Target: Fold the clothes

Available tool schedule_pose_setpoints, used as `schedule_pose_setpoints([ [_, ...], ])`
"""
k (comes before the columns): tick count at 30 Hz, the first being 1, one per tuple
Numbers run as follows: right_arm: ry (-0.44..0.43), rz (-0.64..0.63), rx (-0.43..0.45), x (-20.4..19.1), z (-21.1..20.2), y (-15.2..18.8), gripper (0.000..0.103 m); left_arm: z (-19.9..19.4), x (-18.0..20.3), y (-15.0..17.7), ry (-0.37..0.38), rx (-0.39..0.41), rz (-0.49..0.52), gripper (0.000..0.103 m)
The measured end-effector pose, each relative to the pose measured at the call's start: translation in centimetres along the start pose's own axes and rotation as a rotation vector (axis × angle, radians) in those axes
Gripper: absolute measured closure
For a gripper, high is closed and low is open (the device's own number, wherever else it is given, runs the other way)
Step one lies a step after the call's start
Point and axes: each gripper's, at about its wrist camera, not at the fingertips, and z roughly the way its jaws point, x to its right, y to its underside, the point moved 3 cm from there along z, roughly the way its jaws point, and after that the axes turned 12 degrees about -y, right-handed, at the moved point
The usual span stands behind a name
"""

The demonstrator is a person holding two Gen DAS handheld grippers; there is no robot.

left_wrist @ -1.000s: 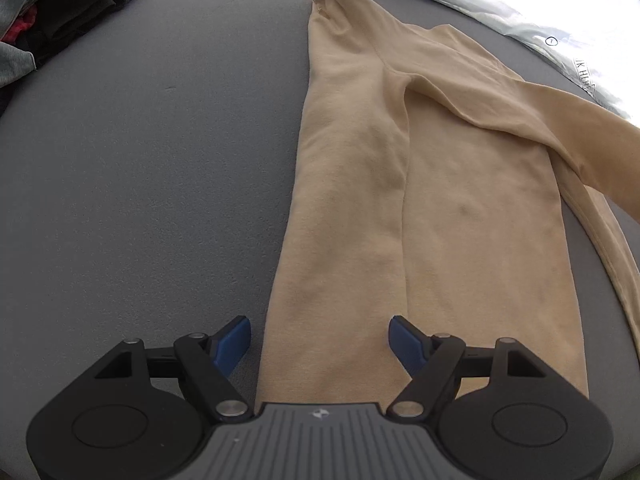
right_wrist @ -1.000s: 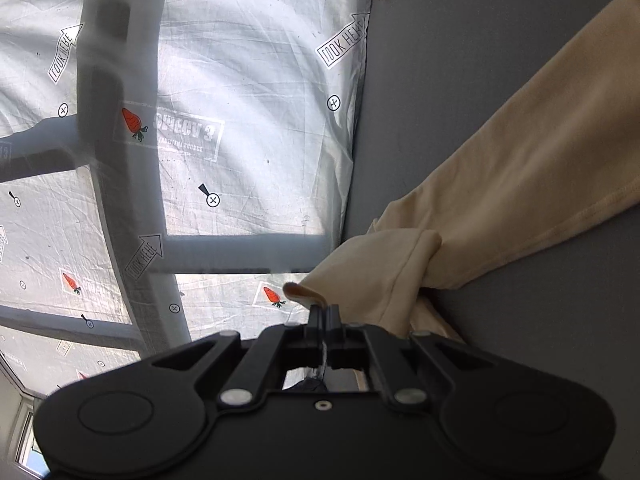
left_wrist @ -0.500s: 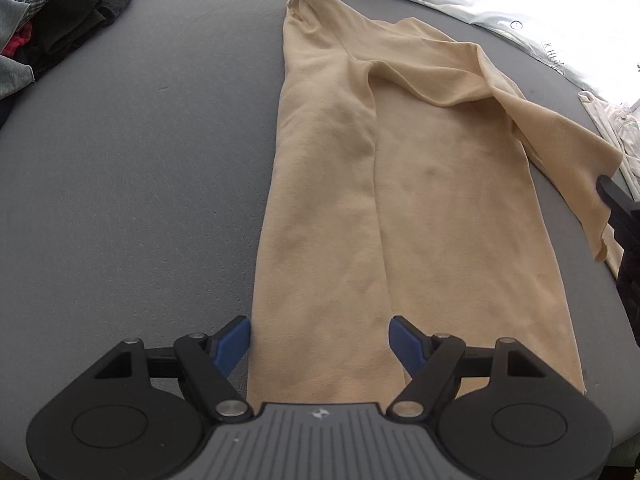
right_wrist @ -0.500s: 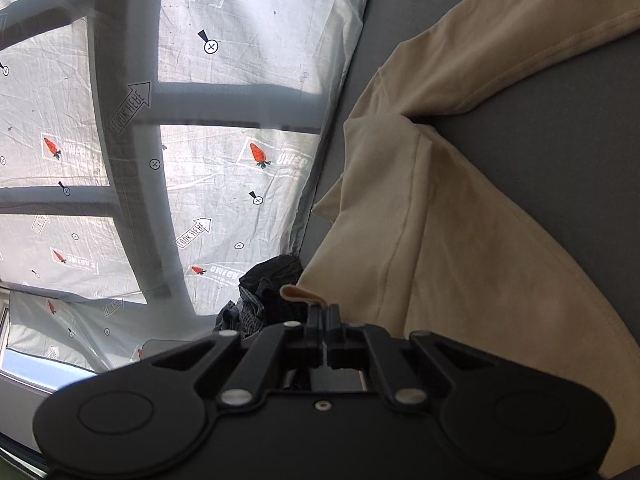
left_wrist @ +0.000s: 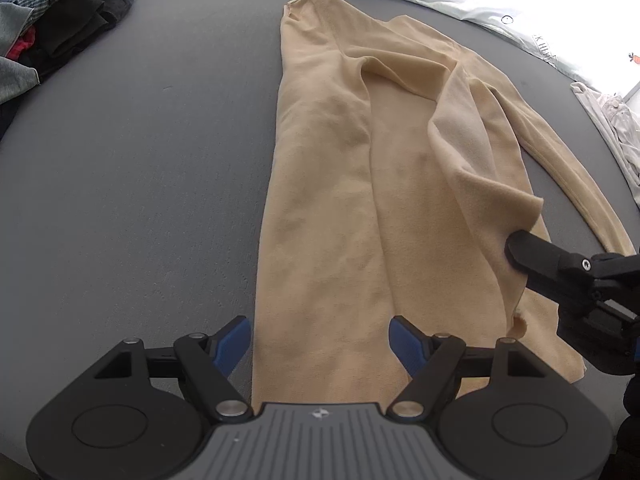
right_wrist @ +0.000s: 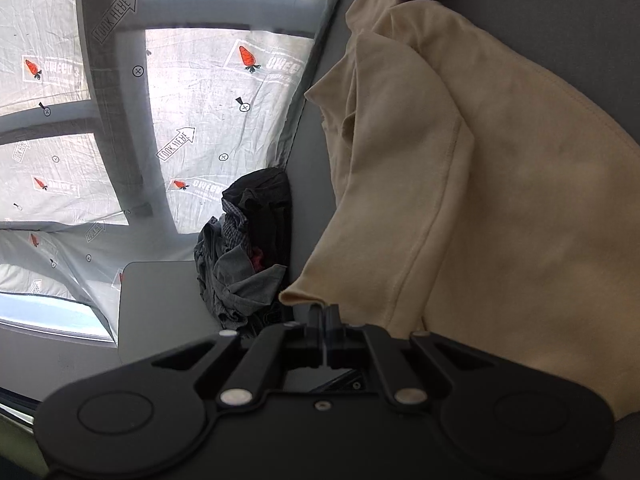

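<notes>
A beige long-sleeved shirt (left_wrist: 328, 184) lies lengthwise on the grey table (left_wrist: 140, 168); it also shows in the right wrist view (right_wrist: 500, 184). My left gripper (left_wrist: 320, 340) is open, its blue pads (left_wrist: 234, 340) straddling the shirt's near hem, holding nothing. My right gripper (right_wrist: 325, 310) is shut on the end of the shirt's sleeve (right_wrist: 304, 296) and holds it lifted over the shirt's body. It enters the left wrist view (left_wrist: 520, 248) from the right, with the sleeve (left_wrist: 480, 168) draped from it.
A heap of dark clothes (left_wrist: 60, 28) sits at the table's far left corner, and shows in the right wrist view (right_wrist: 248, 248). A white garment (left_wrist: 612, 120) lies at the right edge. Printed plastic sheeting (right_wrist: 180, 100) hangs behind the table.
My right gripper has carried the sleeve from off the table's right side inward over the shirt's body. My left gripper has stayed open at the hem.
</notes>
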Motion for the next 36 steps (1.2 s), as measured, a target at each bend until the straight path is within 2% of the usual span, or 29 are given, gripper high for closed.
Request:
schedule_pose_setpoints([
  [13,0.027,0.049,-0.075,1.6,1.7,2.3,0.101,-0.2,-0.6,0.9,-0.010,-0.018,0.015,0.026],
  [18,0.082,0.048,-0.115,2.3,2.5,3.1,0.101,-0.3,-0.8,1.3,-0.014,-0.019,0.032,0.026],
  [27,0.120,0.095,-0.141,3.8,3.4,4.1,0.101,-0.1,-1.4,2.0,-0.041,-0.044,0.072,0.025],
  [31,0.202,0.137,-0.150,5.2,3.8,4.1,0.101,-0.1,-1.7,2.0,-0.044,-0.049,0.079,0.025],
  [33,0.209,0.173,-0.146,6.0,3.9,4.2,0.101,-0.3,-2.0,2.0,-0.044,-0.050,0.072,0.025],
  [36,0.193,0.206,-0.147,6.0,3.7,4.0,0.093,-0.6,-2.4,1.7,-0.030,-0.049,0.046,0.025],
])
